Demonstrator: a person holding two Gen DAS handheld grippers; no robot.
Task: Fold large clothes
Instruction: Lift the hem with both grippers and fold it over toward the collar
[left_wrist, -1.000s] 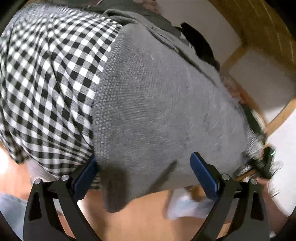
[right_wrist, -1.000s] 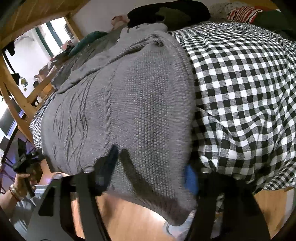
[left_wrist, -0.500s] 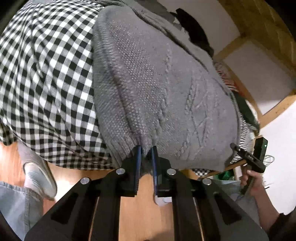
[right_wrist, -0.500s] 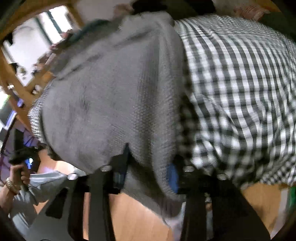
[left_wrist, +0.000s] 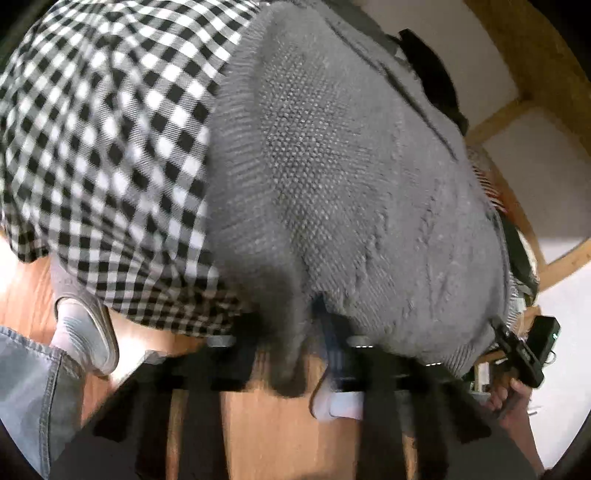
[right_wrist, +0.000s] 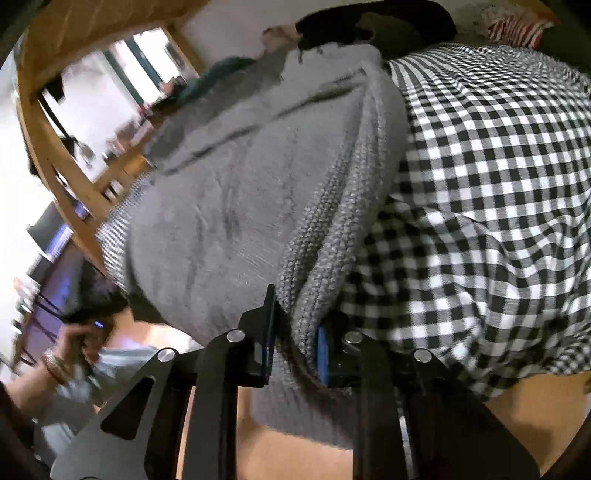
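Note:
A grey knitted sweater (left_wrist: 351, 177) lies spread on a bed covered with a black-and-white checked sheet (left_wrist: 103, 140), its hem hanging over the near edge. My left gripper (left_wrist: 291, 332) is shut on the hem near one corner; a grey fold hangs down between its fingers. In the right wrist view the same sweater (right_wrist: 229, 206) bunches into a ridge that runs into my right gripper (right_wrist: 295, 332). Its jaws are closing, with the thick knit edge pinched between the blue pads. The checked sheet (right_wrist: 498, 184) fills the right side.
Wooden floor (left_wrist: 266, 424) lies below the bed edge, with the person's shoe (left_wrist: 85, 332) and jeans leg at lower left. A wooden bed frame (right_wrist: 48, 147) rises at the left. Dark clothes (right_wrist: 373, 26) and a striped item (right_wrist: 517, 26) sit at the far end.
Both grippers came in on the sweater's hem. The left one closed from wide open onto the hem. The right one narrowed onto the bunched knit edge, which now rises in a fold.

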